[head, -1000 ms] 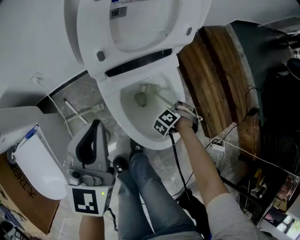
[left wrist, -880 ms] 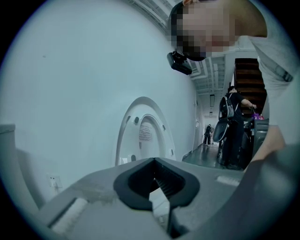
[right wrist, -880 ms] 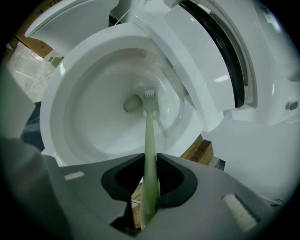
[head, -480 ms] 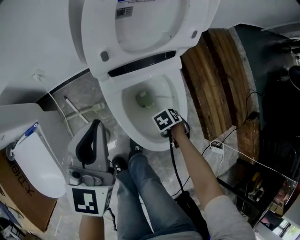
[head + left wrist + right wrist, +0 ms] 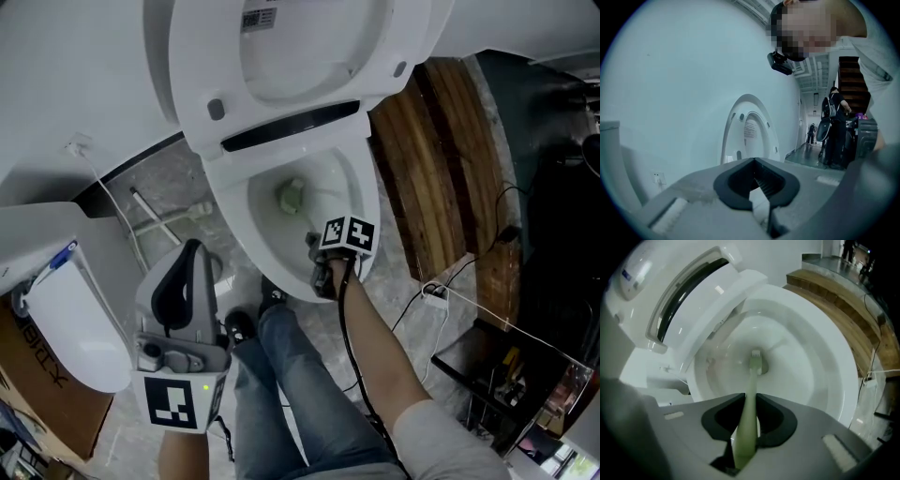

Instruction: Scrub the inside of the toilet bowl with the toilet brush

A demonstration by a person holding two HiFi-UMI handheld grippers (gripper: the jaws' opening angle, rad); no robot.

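Observation:
The white toilet bowl [image 5: 349,187] stands open with its lid [image 5: 281,47] raised. A pale green toilet brush has its head [image 5: 291,195] low in the bowl, near the drain. My right gripper [image 5: 319,246] hangs over the bowl's front rim and is shut on the brush handle [image 5: 749,404]. In the right gripper view the brush head [image 5: 756,363] rests at the bowl's bottom [image 5: 787,348]. My left gripper [image 5: 190,258] is held off to the left of the toilet, above the floor, shut and empty. In its own view the left gripper [image 5: 757,180] faces the lid [image 5: 750,129].
A white container [image 5: 70,328] and a cardboard box [image 5: 37,398] sit at the left. Water hoses [image 5: 159,220] run along the floor beside the toilet. Wooden steps [image 5: 441,159] and a cable with a plug strip [image 5: 433,291] lie to the right. The person's legs [image 5: 291,384] stand before the bowl.
My right gripper has swung from the bowl's right rim round to its front, bringing the handle with it. The brush head stays low in the bowl. The left gripper has not moved.

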